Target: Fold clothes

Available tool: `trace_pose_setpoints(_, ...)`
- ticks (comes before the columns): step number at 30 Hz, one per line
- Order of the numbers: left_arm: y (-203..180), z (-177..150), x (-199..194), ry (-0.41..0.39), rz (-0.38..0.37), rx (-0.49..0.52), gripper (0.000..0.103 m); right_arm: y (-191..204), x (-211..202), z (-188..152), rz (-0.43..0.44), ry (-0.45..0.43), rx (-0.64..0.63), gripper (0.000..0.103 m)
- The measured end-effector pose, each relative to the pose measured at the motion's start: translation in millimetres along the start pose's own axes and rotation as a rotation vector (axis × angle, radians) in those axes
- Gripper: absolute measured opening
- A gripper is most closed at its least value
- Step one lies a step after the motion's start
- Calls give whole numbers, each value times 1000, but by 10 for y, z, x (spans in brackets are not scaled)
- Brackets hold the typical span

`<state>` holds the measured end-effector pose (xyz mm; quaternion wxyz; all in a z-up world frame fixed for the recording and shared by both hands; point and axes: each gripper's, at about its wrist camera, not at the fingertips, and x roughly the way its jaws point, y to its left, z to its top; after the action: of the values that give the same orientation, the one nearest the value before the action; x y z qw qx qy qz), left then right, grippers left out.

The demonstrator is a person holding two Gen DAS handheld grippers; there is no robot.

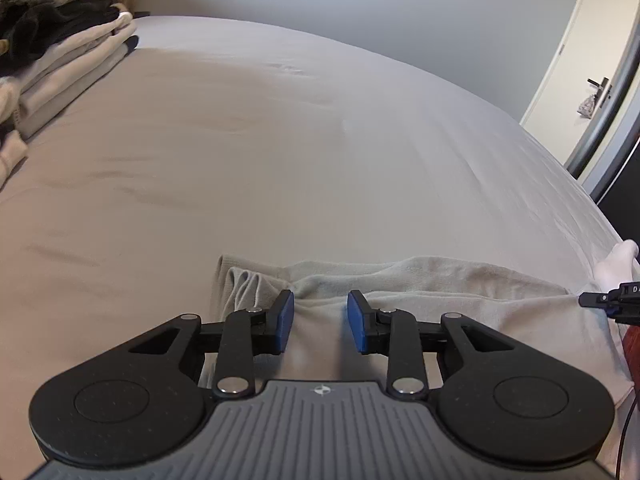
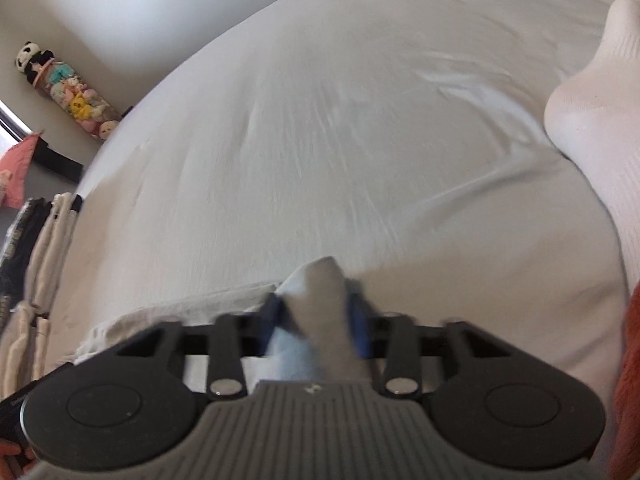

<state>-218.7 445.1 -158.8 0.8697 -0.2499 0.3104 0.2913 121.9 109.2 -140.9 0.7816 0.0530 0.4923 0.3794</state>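
A light grey garment (image 1: 400,280) lies flat on the bed (image 1: 280,140) near its front edge. My left gripper (image 1: 320,320) is open just above the garment's left part, blue pads (image 1: 285,320) apart and empty. My right gripper (image 2: 316,312) is shut on a raised fold of the same grey garment (image 2: 324,292), lifting it off the sheet; this view is blurred. The tip of the right gripper shows at the far right of the left wrist view (image 1: 608,300).
A stack of folded clothes (image 1: 60,52) sits at the bed's far left, also in the right wrist view (image 2: 40,240). A foot in a white sock (image 2: 592,100) rests on the bed at right. Plush toys (image 2: 68,92) stand by the wall. A door (image 1: 580,60) is at right.
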Motion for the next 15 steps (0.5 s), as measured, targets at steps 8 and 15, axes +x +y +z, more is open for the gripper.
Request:
trace_pose_setpoints(8, 70, -14, 76, 5, -5, -44, 14, -75, -1, -40, -60, -23, 35, 11)
trace_pose_setpoints(15, -45, -11, -69, -51, 3, -27, 20, -72, -196, -38, -44, -35, 39, 34)
